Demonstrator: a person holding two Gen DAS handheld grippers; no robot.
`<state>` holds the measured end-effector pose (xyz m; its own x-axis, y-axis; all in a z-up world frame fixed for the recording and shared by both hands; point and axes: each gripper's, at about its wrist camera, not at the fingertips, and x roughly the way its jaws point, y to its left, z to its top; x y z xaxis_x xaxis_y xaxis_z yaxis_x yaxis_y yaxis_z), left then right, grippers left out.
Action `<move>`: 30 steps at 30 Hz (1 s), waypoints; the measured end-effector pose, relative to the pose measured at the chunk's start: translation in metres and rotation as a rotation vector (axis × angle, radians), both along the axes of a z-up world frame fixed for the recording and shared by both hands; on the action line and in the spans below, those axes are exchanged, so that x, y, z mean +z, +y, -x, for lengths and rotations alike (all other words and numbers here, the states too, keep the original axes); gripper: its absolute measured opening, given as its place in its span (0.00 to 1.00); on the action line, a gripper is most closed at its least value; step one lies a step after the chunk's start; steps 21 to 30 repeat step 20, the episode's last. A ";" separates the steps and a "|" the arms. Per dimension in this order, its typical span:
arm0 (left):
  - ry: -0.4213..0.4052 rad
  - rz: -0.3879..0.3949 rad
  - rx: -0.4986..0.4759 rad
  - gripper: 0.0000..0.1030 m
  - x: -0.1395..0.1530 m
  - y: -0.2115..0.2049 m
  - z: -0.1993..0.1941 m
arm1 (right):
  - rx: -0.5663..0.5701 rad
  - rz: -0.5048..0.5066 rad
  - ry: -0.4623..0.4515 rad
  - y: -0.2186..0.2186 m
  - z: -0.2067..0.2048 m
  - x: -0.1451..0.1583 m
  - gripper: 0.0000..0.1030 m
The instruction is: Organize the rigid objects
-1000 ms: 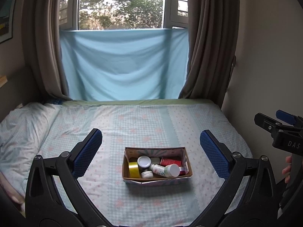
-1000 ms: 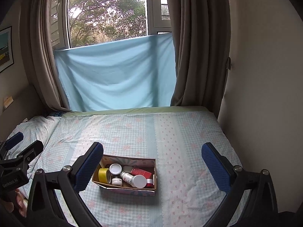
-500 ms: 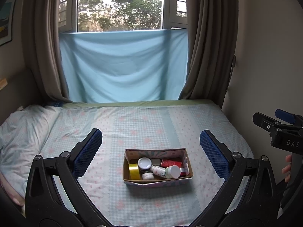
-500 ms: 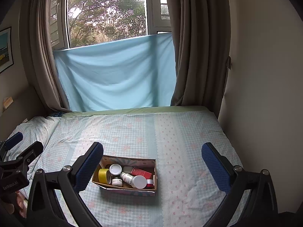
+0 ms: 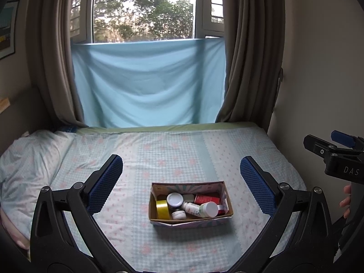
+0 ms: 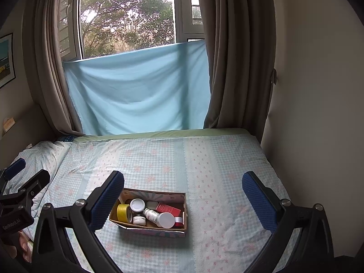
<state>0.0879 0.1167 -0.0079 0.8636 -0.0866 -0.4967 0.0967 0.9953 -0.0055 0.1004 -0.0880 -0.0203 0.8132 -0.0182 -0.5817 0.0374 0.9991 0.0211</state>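
Two grippers hanging wide, box dead ahead

I am holding the left gripper (image 5: 181, 182) and right gripper (image 6: 183, 196) spread, empty — the cardboard box (image 5: 190, 218) of bottles is sitting on the bed (image 5: 159, 154), centred before the left, long axis crosswise.

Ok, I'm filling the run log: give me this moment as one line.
left gripper open, empty | right gripper open, empty | cardboard box on bed, filled | yellow tape roll at box's left end
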 end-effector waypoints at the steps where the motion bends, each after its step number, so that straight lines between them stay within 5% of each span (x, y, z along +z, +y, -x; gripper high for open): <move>1: -0.002 -0.002 0.000 1.00 0.000 -0.001 0.000 | 0.001 0.000 -0.001 0.000 0.000 0.000 1.00; 30: -0.076 -0.030 0.034 1.00 0.002 -0.005 0.011 | -0.004 -0.003 -0.006 0.000 0.001 0.000 1.00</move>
